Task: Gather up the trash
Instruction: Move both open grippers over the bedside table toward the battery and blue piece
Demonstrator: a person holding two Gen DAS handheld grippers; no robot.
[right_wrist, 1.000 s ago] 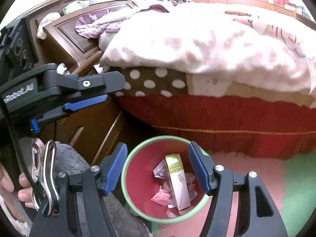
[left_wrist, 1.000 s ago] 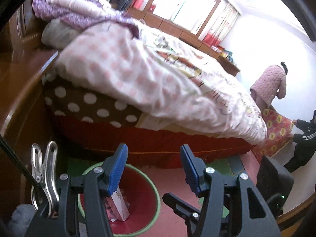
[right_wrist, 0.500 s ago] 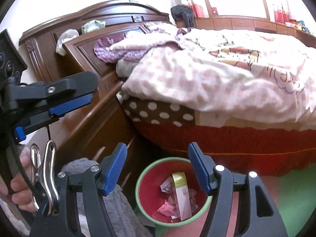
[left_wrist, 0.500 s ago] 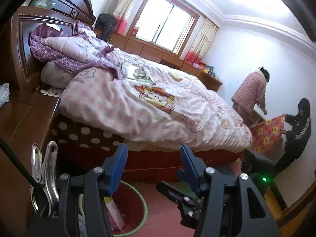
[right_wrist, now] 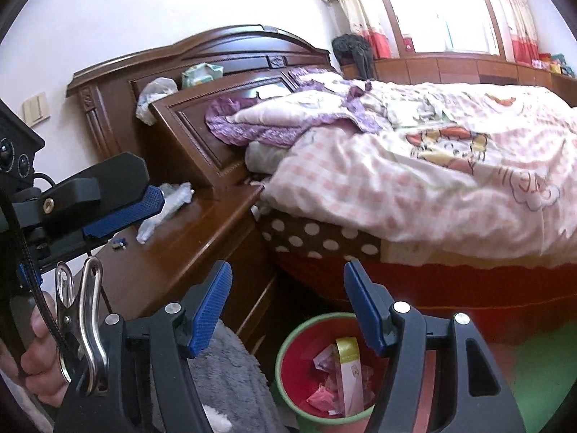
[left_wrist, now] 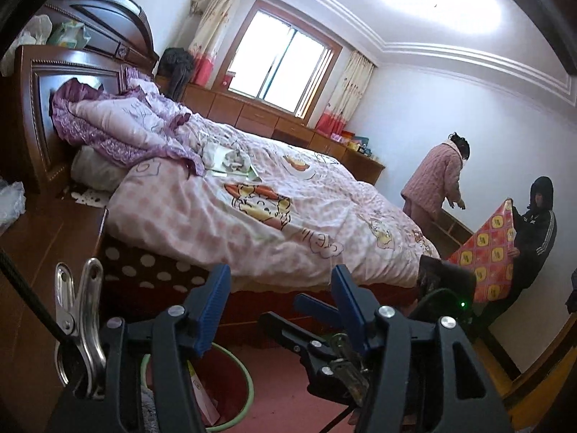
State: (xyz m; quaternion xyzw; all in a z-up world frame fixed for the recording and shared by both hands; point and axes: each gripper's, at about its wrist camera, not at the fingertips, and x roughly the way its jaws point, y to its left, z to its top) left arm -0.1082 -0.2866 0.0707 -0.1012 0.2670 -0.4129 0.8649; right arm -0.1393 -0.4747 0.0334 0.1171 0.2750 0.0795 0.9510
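Observation:
A red trash bin with a green rim [right_wrist: 285, 346] stands on the floor between nightstand and bed. It holds crumpled paper and a pale carton [right_wrist: 348, 371]. My right gripper [right_wrist: 288, 288] hangs open above it, with nothing between its blue pads. In the left wrist view my left gripper [left_wrist: 279, 288] is open and empty too, with the bin's rim [left_wrist: 249, 389] low behind its left finger. Crumpled clear plastic [right_wrist: 166, 205] lies on the nightstand. A plastic bag [right_wrist: 155, 97] and a green pack [right_wrist: 202, 72] sit on the headboard. Papers [left_wrist: 227, 158] lie on the bed.
The bed with its pink quilt [left_wrist: 288, 216] fills the middle. The wooden nightstand [right_wrist: 202, 252] stands left of the bin. Two people [left_wrist: 436, 180] handle a red patterned sheet [left_wrist: 487, 252] at the far wall. A grey fluffy fabric [right_wrist: 223, 379] lies below the right gripper.
Both grippers have risen and tipped upward, so the bin has slid to the bottom of both views. The headboard, window and the two people came into view. Both jaws stayed open.

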